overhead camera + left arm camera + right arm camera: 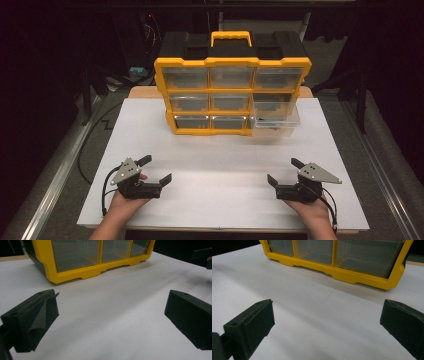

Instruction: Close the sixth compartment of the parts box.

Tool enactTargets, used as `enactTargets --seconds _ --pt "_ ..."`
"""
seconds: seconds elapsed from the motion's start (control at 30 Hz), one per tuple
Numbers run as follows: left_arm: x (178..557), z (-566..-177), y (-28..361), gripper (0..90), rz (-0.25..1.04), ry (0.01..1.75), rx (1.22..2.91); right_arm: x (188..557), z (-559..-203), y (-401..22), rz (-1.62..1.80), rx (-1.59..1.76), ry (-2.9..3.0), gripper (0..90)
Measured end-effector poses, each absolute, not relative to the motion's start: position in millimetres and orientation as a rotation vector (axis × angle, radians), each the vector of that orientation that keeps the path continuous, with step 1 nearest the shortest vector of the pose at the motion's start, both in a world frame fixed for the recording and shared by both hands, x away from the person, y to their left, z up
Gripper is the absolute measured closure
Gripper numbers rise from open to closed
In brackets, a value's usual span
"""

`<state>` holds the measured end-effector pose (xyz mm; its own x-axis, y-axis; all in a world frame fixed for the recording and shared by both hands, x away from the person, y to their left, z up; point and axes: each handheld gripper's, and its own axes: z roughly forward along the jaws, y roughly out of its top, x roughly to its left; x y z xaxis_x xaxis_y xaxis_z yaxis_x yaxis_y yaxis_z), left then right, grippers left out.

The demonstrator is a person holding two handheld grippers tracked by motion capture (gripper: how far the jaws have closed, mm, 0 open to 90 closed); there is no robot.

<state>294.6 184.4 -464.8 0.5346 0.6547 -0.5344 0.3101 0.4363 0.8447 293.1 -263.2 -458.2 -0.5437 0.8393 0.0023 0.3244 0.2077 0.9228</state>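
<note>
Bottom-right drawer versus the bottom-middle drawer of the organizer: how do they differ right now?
The bottom-right drawer is pulled out, jutting forward past the yellow frame over the white table; the bottom-middle drawer sits pushed in, flush with the frame. The bottom-right drawer's clear side walls and open top show; only the bottom-middle drawer's front face shows. Both are clear plastic and sit in the same bottom row. Neither is touched: left gripper and right gripper are open, well short of them.

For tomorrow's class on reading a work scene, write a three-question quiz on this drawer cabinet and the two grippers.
1. True or false: the left gripper is open.
2. Which drawer of the yellow cabinet is pulled out: A bottom right, B top left, C middle?
3. What does the right gripper hold?

Key: 1 true. 2 A, the clear drawer. 3 Nothing; it hangs open over the white table.
</note>
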Motion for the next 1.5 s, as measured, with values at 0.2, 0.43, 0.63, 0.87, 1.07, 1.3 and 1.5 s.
enactTargets --seconds 0.2,0.43,0.63,0.87,1.07,1.3,1.5 --pt "294.7 -463.8 185.8 0.2 0.269 1.039 1.136 292.7 -458.1 -265.0 1.317 1.084 1.967 0.0" --pt "293.0 -462.5 188.8 0.2 0.277 1.044 1.12 292.2 -458.0 -262.8 1.301 1.066 1.983 0.2" --pt "292.0 -461.6 190.1 0.2 0.283 1.038 1.117 292.0 -457.1 -263.2 1.298 1.069 1.973 3.0" --pt "292.3 -461.6 189.8 0.2 0.283 1.034 1.115 292.0 -457.6 -265.5 1.314 1.079 1.962 10.8" --pt "292.3 -461.8 189.6 0.2 0.284 1.035 1.114 291.3 -456.9 -266.0 1.313 1.073 1.958 16.3" --pt "292.4 -461.7 190.0 0.2 0.286 1.035 1.112 291.7 -457.2 -267.7 1.299 1.074 1.959 23.3" --pt "292.1 -461.4 190.3 0.2 0.285 1.034 1.109 291.1 -456.8 -268.5 1.292 1.073 1.956 34.5"
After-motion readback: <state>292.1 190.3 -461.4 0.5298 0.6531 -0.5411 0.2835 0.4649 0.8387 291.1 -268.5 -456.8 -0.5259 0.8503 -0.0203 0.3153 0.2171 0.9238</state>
